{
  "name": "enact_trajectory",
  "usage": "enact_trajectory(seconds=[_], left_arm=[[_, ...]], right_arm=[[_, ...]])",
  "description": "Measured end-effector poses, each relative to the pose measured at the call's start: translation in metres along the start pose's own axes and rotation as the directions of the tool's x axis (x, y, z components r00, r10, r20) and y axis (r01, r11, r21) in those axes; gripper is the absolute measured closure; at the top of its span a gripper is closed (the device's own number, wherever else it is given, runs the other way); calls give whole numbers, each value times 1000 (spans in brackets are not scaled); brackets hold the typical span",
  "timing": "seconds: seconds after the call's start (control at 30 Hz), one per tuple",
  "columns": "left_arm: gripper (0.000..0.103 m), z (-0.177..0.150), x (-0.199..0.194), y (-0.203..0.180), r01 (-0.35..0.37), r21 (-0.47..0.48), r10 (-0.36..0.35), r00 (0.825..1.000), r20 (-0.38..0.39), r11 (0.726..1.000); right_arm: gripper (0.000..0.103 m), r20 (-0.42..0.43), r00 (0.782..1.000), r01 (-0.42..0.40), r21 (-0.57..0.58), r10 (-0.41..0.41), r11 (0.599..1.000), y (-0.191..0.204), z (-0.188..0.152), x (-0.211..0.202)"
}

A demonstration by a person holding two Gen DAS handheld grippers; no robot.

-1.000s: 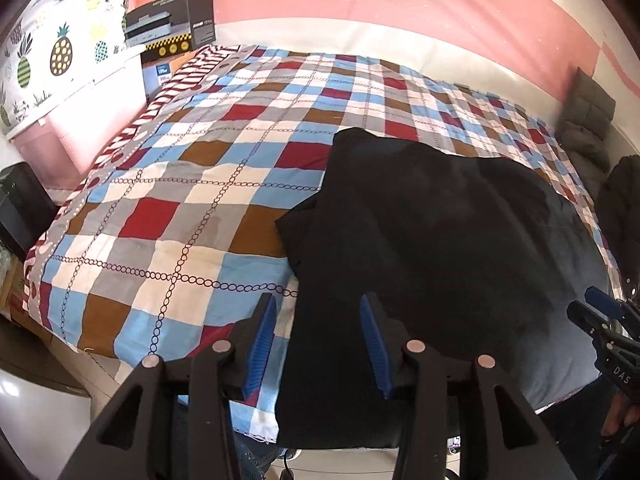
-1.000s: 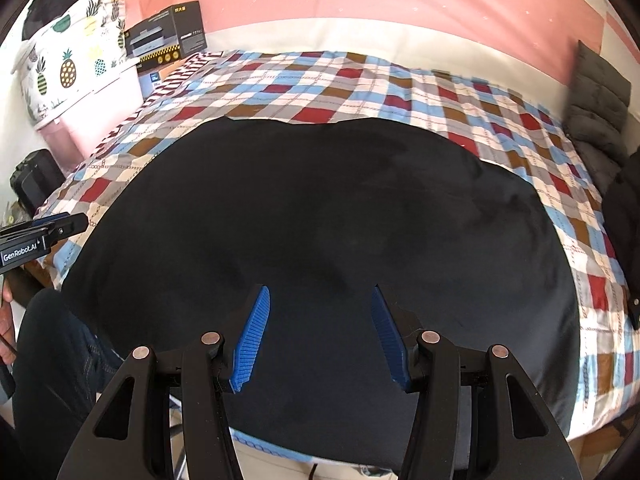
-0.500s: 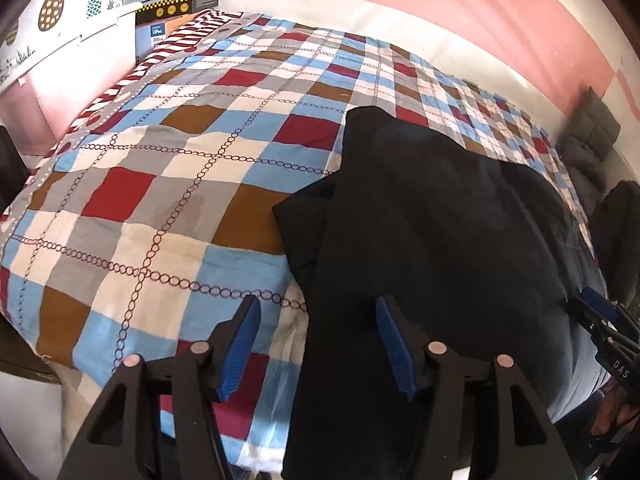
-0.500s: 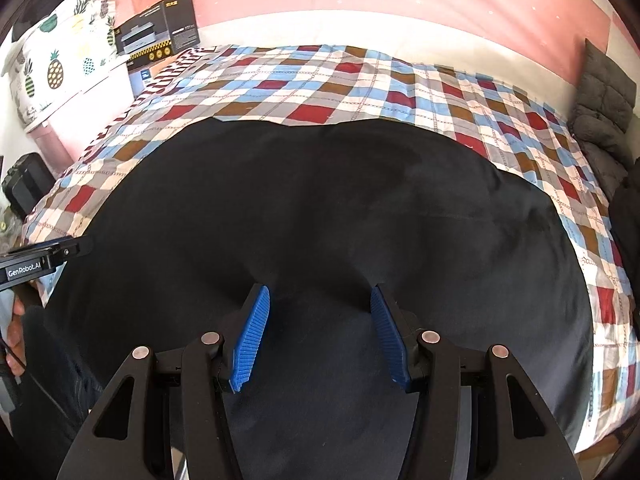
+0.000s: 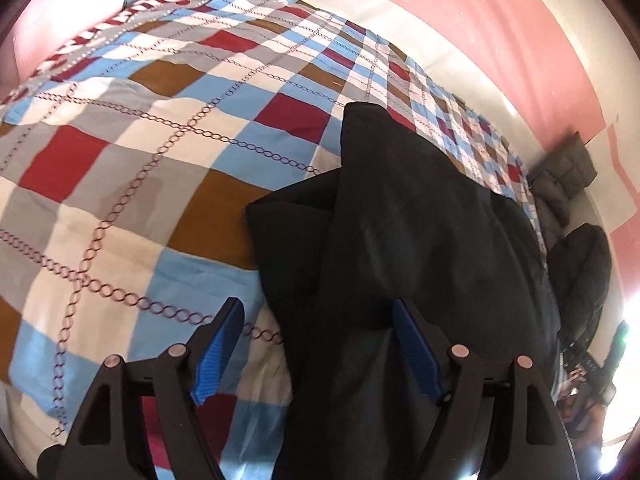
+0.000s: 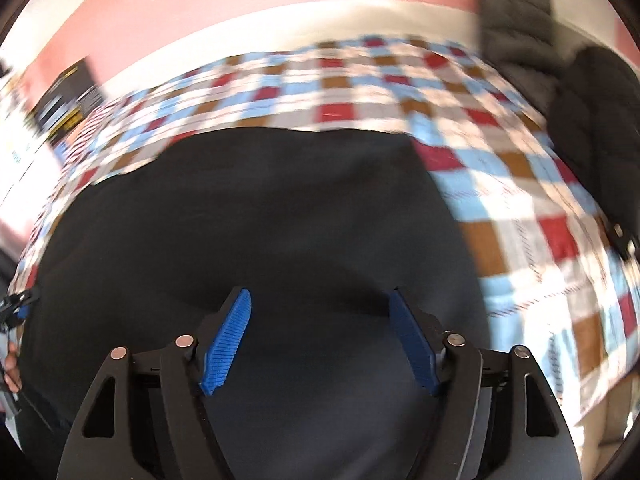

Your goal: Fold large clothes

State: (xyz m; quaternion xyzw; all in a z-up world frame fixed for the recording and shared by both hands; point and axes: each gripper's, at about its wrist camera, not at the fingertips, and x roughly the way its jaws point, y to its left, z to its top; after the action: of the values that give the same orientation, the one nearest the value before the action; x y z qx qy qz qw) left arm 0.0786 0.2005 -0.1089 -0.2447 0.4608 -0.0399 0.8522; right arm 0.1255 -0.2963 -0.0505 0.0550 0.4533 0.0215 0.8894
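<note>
Blue ribbed pads frame both views, and both tools are gaping wide: the left gripper [image 5: 316, 346] has just been spreading its jaws, and the near left edge of the black garment [image 5: 420, 240] runs up through the gap without either pad pressing on it, so nothing is gripped there. Over on the other side, the right gripper [image 6: 318, 340] has likewise just been opening, jaws well apart above plain dark cloth, clamped on nothing. Moving out from the pads, the garment spreads as a broad black sheet over the near right part of the checked bedspread [image 5: 120, 160], its near hem hanging towards the edge of the bed. In the left wrist view one panel is already turned in: a long flap lies over the body, with a lower layer poking out to the left in a blunt corner. So one fold looks done on that side, I'd judge, while the far edge in the right wrist view runs fairly straight and flat. The right wrist picture is smeared, so finer creases there can't be read. What's left, by my reckoning, is at least another fold to bring this big piece down to a tidy stack. Further back, bare checks stretch to the far side of the bed, then a pink and cream wall [image 5: 480, 40], with dark padded clothing [image 6: 592, 128] heaped at the far right.
</note>
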Motion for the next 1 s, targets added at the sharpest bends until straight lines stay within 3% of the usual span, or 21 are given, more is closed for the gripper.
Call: enact_trajectory(seconds=[0.17, 0.33, 0.53, 0.63, 0.73, 0.77, 0.83, 1.0], left_arm=[[19, 8, 14, -2, 36, -16, -37, 999, -34, 999], [13, 18, 32, -1, 91, -49, -96, 991, -95, 995], [3, 25, 51, -2, 118, -60, -125, 983, -131, 991], [2, 25, 55, 0, 139, -63, -147, 979, -139, 988], [2, 21, 52, -4, 141, -42, -146, 980, -137, 989], [2, 18, 50, -6, 142, -28, -144, 980, -139, 990], [2, 12, 47, -8, 149, -2, -148, 978, -144, 989], [3, 13, 55, -10, 151, -6, -150, 974, -168, 989]], right_arm=[[25, -25, 998, -48, 139, 52, 989, -59, 3, 10], [10, -84, 970, -199, 269, 229, 942, -98, 1, 41], [2, -120, 898, -345, 404, 422, 847, -125, -5, 75], [1, -133, 845, -408, 464, 517, 786, -133, -10, 89], [1, -153, 828, -425, 458, 540, 781, -129, -11, 89], [1, -176, 798, -452, 457, 576, 766, -124, -13, 90], [2, -214, 772, -477, 426, 598, 768, -114, -17, 90], [6, -219, 787, -466, 400, 576, 789, -105, -15, 92]])
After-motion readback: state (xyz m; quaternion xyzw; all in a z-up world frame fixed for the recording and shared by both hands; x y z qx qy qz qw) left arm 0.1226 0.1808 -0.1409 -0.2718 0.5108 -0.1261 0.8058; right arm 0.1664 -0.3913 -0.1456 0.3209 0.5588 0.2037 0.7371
